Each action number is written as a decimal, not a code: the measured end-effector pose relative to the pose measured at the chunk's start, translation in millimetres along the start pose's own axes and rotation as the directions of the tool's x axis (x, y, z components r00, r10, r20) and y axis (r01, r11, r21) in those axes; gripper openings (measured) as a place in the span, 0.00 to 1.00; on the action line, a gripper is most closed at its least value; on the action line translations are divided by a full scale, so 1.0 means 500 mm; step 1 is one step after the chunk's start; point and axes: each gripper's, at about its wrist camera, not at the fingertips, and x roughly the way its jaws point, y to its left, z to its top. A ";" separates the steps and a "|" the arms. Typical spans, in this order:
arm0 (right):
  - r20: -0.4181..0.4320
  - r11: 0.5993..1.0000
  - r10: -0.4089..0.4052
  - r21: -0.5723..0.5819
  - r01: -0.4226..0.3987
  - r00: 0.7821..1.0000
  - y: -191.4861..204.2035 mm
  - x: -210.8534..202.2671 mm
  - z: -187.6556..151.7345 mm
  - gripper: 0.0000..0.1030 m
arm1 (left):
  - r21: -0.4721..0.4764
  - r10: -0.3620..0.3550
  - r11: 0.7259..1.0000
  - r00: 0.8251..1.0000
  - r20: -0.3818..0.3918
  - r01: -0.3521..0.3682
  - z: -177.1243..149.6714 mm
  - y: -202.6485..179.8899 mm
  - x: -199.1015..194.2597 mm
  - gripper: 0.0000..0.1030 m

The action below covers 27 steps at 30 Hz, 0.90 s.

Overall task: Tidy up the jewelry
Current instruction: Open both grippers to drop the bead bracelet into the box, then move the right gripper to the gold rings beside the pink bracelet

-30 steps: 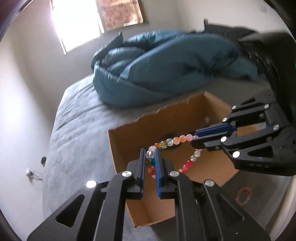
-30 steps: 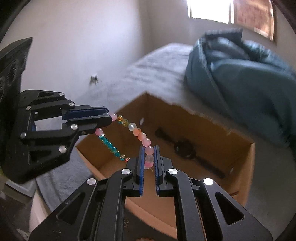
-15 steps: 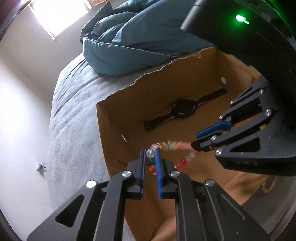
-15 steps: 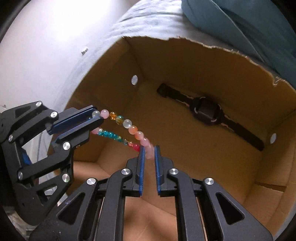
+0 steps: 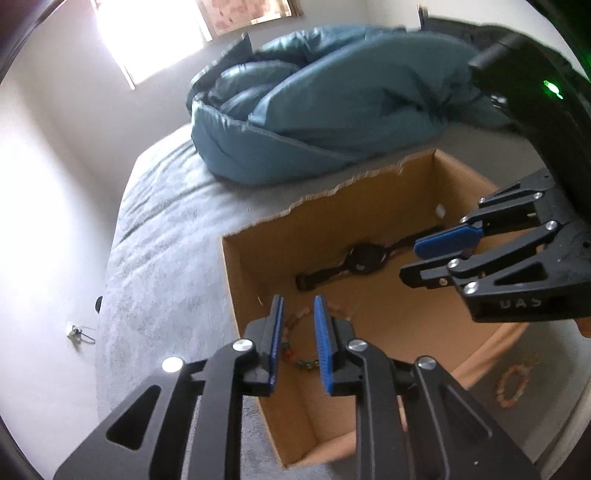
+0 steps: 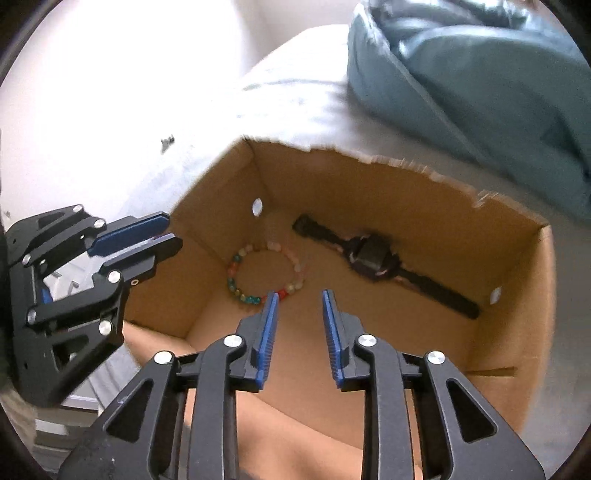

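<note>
A multicoloured bead bracelet (image 6: pixel 266 271) lies as a ring on the floor of an open cardboard box (image 6: pixel 369 173), near its left corner. Beside it lies a black wristwatch (image 6: pixel 373 256). My right gripper (image 6: pixel 298 295) hangs over the box with its jaws opening and nothing between them. In the left wrist view my left gripper (image 5: pixel 298 301) hovers above the box's left wall (image 5: pixel 231 273), its jaws also opening; the bracelet (image 5: pixel 295 360) shows blurred below, free of the pads. Each gripper appears in the other's view: the left (image 6: pixel 162 229), the right (image 5: pixel 417 258).
The box stands on a grey bed (image 5: pixel 159 258). A rumpled blue duvet (image 5: pixel 332 96) lies behind it. Another bead bracelet (image 5: pixel 511 386) lies on the bed outside the box, at the right. A white wall and a bright window (image 5: pixel 147 33) are beyond.
Both grippers held the bracelet stretched between them, lowered it into the box and let go. It now lies on the box floor, and both pairs of jaws stand wider and have risen.
</note>
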 end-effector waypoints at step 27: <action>0.314 0.994 -0.070 -0.054 0.091 0.947 0.034 -0.263 -0.436 0.37 | 0.018 -0.243 0.970 0.954 0.174 0.243 -0.329 -0.220 -0.180 0.21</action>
